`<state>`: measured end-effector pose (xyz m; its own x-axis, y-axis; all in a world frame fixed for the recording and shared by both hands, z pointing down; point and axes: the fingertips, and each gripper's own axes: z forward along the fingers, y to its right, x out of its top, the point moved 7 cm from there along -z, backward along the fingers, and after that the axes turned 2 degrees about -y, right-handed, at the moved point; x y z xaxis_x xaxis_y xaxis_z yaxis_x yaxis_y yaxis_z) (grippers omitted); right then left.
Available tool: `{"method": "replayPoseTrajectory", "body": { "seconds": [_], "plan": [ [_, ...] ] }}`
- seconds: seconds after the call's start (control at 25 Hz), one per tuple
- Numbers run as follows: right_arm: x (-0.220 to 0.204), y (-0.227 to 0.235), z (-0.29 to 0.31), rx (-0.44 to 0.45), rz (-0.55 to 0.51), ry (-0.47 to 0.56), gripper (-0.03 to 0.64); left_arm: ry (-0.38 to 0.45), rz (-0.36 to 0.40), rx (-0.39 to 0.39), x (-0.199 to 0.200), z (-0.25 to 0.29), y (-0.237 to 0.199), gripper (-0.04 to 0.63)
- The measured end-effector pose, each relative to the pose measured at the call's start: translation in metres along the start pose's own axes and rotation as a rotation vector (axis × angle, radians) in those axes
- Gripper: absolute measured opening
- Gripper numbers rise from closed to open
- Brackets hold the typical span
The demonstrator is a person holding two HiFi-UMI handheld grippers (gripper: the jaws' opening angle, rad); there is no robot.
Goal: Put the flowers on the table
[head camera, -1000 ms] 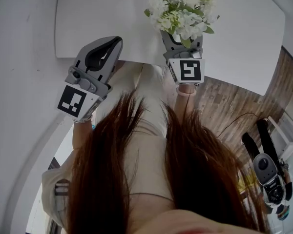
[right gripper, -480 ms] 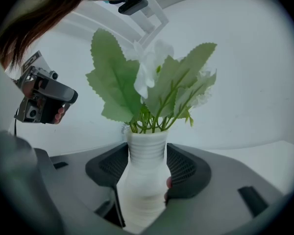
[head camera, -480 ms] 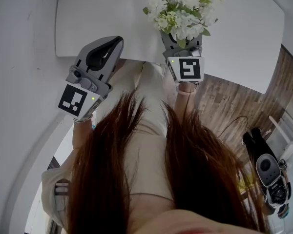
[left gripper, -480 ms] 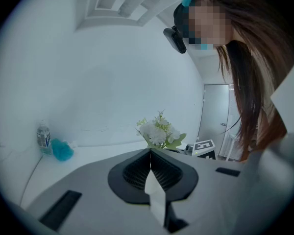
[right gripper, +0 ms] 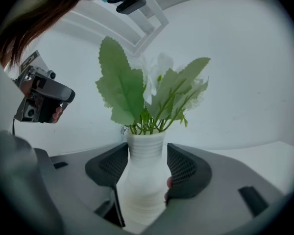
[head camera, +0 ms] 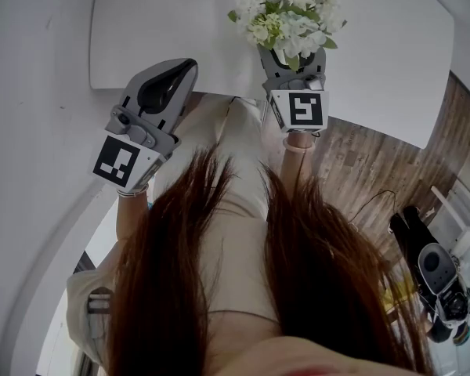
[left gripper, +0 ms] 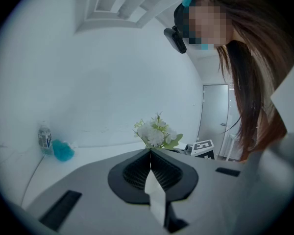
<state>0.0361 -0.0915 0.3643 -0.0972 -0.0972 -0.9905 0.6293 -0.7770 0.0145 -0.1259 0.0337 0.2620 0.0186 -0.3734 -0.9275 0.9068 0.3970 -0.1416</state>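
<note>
One white ribbed vase (right gripper: 143, 180) of flowers (head camera: 290, 10) stands upright, its long axis vertical, pinched at the neck between the right gripper's (head camera: 291, 59) fingers (right gripper: 105, 168). It hangs over the near edge of the white surface (head camera: 180, 22); whether its base touches is hidden. Setting it down likely needs a straight descent. The left gripper (head camera: 172, 77) hangs alongside, fingers pressed together on nothing.

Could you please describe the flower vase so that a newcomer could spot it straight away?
Start at the white table and look toward its right side. There the right tool is shut on a ribbed white vase of white flowers with green leaves, the only bouquet.
</note>
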Motion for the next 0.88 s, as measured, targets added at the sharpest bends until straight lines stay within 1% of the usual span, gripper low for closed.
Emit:
{"method": "replayPoseTrajectory", "body": {
  "seconds": [0.44, 0.6, 0.8, 0.88],
  "plan": [
    [0.001, -0.004, -0.018, -0.024, -0.001, -0.022, 0.252, 0.02, 0.009, -0.009, 0.002, -0.01, 0.009, 0.006],
    [0.002, -0.005, -0.029, -0.039, 0.015, -0.023, 0.252, 0.027, 0.014, -0.01, 0.001, -0.014, 0.016, 0.006],
    [0.003, -0.004, -0.041, -0.052, 0.027, -0.028, 0.25, 0.085, 0.018, -0.009, 0.006, -0.015, 0.021, 0.006],
    [0.004, -0.004, -0.046, -0.055, 0.03, -0.027, 0.251, 0.089, 0.029, -0.011, 0.006, -0.016, 0.025, 0.006]
  ]
}}
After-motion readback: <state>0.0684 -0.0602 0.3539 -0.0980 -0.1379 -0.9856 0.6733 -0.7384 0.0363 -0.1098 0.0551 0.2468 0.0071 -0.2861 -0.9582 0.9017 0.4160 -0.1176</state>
